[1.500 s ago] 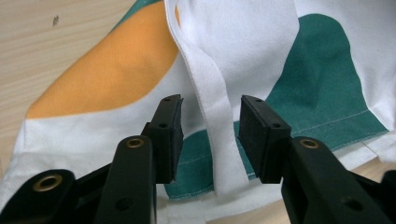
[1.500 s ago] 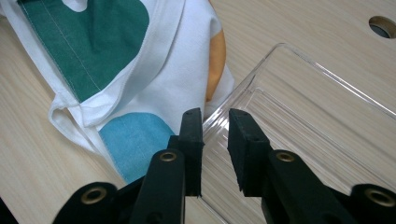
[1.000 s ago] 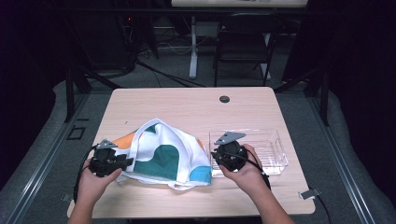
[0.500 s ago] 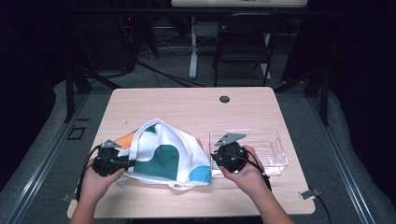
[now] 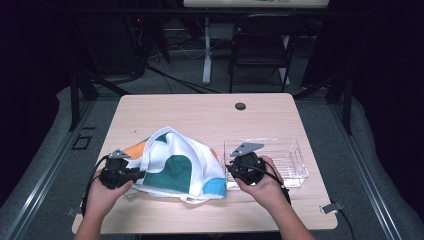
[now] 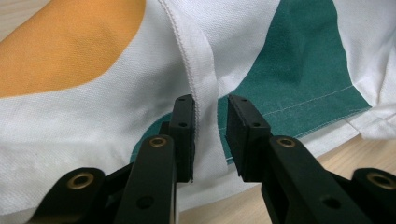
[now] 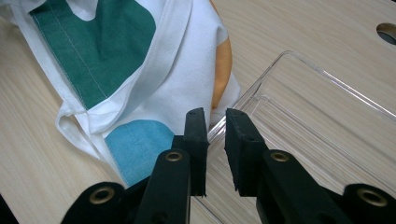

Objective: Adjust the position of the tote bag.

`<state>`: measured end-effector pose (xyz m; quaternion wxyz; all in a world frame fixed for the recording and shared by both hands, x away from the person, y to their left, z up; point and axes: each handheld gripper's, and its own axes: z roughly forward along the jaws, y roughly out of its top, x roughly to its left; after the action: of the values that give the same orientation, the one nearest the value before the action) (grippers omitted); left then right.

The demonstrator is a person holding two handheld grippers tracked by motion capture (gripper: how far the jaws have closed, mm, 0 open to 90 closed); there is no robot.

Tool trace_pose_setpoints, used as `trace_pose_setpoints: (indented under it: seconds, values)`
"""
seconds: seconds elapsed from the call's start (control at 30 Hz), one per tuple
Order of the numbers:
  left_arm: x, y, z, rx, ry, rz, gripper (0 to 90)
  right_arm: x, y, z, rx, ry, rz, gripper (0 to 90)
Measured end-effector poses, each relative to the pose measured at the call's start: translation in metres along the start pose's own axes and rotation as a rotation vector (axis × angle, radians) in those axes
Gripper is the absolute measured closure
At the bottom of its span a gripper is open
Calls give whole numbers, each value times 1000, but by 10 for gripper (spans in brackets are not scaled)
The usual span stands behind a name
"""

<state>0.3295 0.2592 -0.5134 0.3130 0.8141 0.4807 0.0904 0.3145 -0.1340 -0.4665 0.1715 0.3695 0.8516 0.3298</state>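
Just closing further than a second ago around the printed cloth's [image 6: 140, 116] white hem: left gripper [image 6: 210, 133], not yet clamped. Right gripper [image 7: 215, 149] narrowly apart, empty, over clear tray [image 7: 327, 135] rim; cloth unfolded.

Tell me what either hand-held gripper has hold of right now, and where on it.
The left hand-held gripper has a white hemmed fold of the cloth bag between its jaws, which have just been closing. The right hand-held gripper straddles the clear tray's rim; a firm grip cannot be told.

A light wooden desk [image 5: 200, 112] has a round grommet hole [image 5: 240, 106]; a dark chair [image 5: 260, 50] stands behind it.
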Motion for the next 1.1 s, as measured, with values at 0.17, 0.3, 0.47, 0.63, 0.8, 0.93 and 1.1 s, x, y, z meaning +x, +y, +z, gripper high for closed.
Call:
trace_pose_setpoints:
  seconds: [0.17, 0.3, 0.47, 0.63, 0.8, 0.93, 1.1]
  values:
    - [0, 0, 0, 13, 11, 12, 808, 0, 0, 0, -1, 2, -7, 783]
    - [0, -1, 0, 16, 13, 13, 843, 2, 0, 1, -1, 0, -2, 781]
    - [-1, 0, -2, 1, 27, 27, 874, 3, 0, 3, 4, 4, -13, 778]
    - [-2, 1, -5, -13, 32, 36, 882, 5, 0, 3, 0, 4, -15, 779]
    - [-1, 3, -8, -18, 28, 42, 884, 9, 2, 2, -2, 7, -27, 778]
    - [2, 7, -14, -34, 21, 38, 885, 15, 4, 1, -7, 9, -47, 778]
    - [4, 10, -20, -74, 21, 23, 885, 30, 8, 6, 6, 42, -92, 790]
